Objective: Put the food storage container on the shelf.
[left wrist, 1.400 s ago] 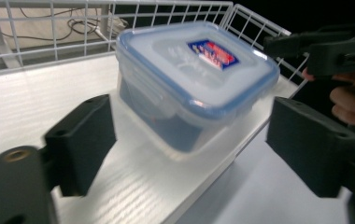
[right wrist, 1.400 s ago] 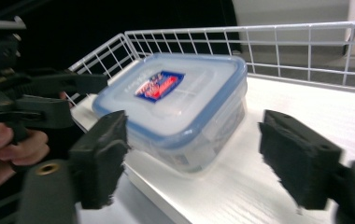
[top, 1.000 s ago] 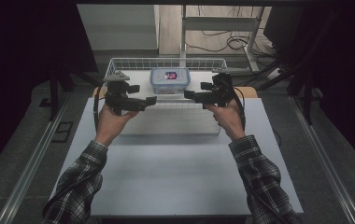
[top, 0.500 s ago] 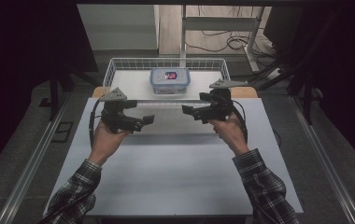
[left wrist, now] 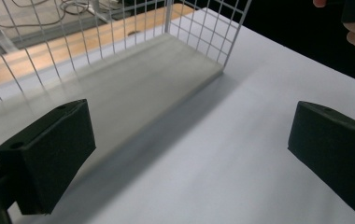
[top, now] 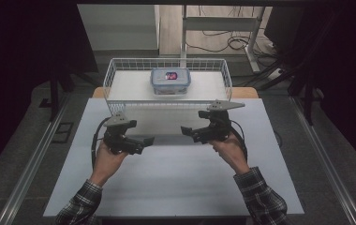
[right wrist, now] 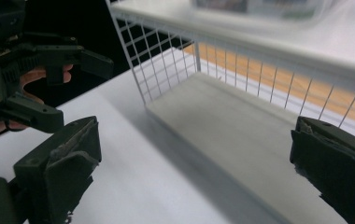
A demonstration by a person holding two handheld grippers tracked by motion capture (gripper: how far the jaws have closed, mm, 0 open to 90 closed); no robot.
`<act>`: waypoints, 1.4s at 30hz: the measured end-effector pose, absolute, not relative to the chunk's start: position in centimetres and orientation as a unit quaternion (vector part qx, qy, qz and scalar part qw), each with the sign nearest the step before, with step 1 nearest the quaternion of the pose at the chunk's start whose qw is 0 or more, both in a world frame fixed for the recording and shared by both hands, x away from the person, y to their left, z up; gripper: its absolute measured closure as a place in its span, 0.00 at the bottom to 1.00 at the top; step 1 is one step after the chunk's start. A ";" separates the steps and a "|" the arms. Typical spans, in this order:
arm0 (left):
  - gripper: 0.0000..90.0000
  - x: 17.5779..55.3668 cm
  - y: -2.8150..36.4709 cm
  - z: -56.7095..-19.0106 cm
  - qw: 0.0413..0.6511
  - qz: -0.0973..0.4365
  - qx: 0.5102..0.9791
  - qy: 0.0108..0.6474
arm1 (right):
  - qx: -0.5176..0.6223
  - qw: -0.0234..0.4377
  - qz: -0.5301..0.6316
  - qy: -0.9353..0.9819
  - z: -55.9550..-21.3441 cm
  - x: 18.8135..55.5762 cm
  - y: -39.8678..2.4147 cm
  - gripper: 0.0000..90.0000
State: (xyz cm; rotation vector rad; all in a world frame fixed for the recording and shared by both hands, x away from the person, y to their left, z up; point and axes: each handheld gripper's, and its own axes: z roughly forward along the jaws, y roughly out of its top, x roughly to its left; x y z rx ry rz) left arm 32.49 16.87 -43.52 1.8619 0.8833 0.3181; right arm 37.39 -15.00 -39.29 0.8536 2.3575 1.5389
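Observation:
My left gripper (top: 143, 142) and right gripper (top: 189, 133) hover over the white table (top: 176, 187), jaws pointing at each other across a small gap. Both are open with nothing between their fingers; the left gripper (left wrist: 192, 158) and the right gripper (right wrist: 196, 172) look across bare table. Behind them stands a white wire basket (top: 113, 77). Inside it lies a clear lidded container (top: 170, 80) with a blue rim and a coloured label. The container (right wrist: 259, 7) is a blur at the top of the right gripper view.
A pale grey strip (top: 166, 123) lies on the table along the basket's front side. The basket's wire wall (left wrist: 203, 23) rises close ahead of both grippers. Metal rails (top: 31, 164) flank the table, with cables and a stand on the floor behind.
Both grippers have drawn back from the basket toward the person and dropped lower over the table. Their jaws stay open. The container has not moved.

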 end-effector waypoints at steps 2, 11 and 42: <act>0.01 32.1 17.0 -44.2 0.510 0.126 0.767 0.368 | 0.287 0.106 0.517 0.800 -40.0 36.9 -15.1 0.01; 0.02 30.4 17.3 -46.7 0.526 0.124 0.757 0.368 | 0.281 0.116 0.502 0.810 -42.9 35.0 -16.1 0.00; 0.02 24.0 19.2 -51.5 0.472 0.141 0.779 0.388 | 0.306 0.132 0.455 0.826 -48.5 29.3 -20.4 0.00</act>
